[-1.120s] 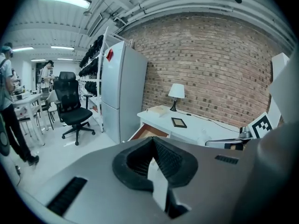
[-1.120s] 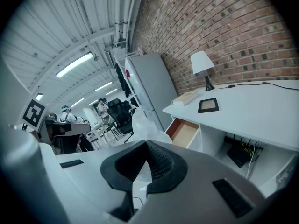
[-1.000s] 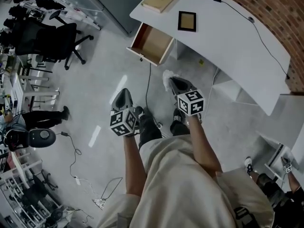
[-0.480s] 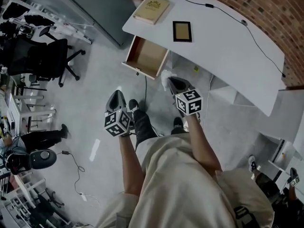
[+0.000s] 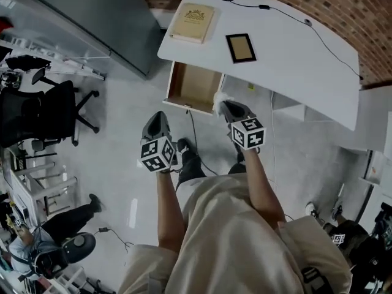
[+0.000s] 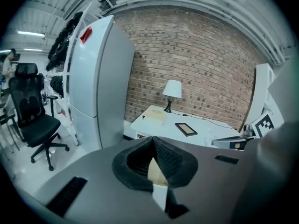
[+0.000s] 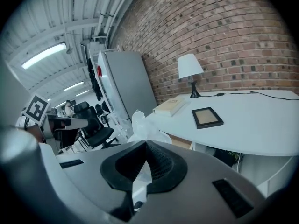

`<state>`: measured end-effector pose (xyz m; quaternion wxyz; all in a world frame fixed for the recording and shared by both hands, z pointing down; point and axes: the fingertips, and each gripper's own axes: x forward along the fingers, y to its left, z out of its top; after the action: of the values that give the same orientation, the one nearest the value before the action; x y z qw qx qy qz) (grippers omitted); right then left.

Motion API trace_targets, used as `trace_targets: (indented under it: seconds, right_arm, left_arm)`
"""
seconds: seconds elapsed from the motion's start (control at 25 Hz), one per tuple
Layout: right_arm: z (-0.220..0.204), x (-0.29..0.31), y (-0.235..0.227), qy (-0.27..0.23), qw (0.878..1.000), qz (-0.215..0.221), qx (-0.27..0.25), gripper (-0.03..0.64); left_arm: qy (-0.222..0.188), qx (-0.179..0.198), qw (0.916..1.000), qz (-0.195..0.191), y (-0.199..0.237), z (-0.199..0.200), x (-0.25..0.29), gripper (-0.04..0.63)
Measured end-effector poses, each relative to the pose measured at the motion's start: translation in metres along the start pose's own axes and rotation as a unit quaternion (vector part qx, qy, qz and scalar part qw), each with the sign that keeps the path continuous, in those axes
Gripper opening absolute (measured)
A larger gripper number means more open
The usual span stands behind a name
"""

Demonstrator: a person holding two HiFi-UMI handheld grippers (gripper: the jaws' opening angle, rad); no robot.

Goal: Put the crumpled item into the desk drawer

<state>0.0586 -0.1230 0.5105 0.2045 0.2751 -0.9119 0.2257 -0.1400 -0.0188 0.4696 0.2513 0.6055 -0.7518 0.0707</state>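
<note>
Currently, one crumpled white plastic item is held pinched in the right claw. It juts past the tips along the claw's line, toward the single open wooden drawer at upper centre. The left claw is pressed together, empty. One tan book and one framed picture are seen on the white tabletop.

book left of frame on desk | drawer under desk's front edge | chair far left
</note>
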Motion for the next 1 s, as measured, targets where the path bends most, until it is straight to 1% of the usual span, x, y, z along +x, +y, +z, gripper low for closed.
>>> trace_targets:
  seconds: [0.16, 0.32, 0.48, 0.6, 0.76, 1.0]
  right_arm:
    - [0.011, 0.026, 0.021, -0.006, 0.999, -0.037, 0.012, 0.026]
    - [0.018, 0.051, 0.043, -0.007, 0.997, -0.069, 0.014, 0.026]
    - [0.019, 0.075, 0.066, 0.005, 0.997, -0.082, -0.001, 0.026]
    - [0.016, 0.081, 0.075, 0.019, 0.995, -0.094, -0.014, 0.026]
    - [0.023, 0.088, 0.073, 0.03, 0.993, -0.106, -0.032, 0.026]
    - [0.021, 0.114, 0.053, 0.047, 0.991, -0.1, -0.075, 0.026]
  left_arm:
    - [0.012, 0.033, 0.9975, -0.062, 0.018, 0.016, 0.025, 0.017]
    - [0.022, 0.052, 0.991, -0.121, 0.029, 0.025, 0.04, 0.016]
    - [0.028, 0.061, 0.9847, -0.161, 0.041, 0.027, 0.051, 0.017]
    - [0.039, 0.063, 0.981, -0.179, 0.048, 0.02, 0.055, 0.016]
    - [0.054, 0.048, 0.9782, -0.195, 0.058, 0.012, 0.056, 0.015]
    - [0.086, 0.048, 0.9754, -0.197, 0.07, -0.029, 0.068, 0.015]
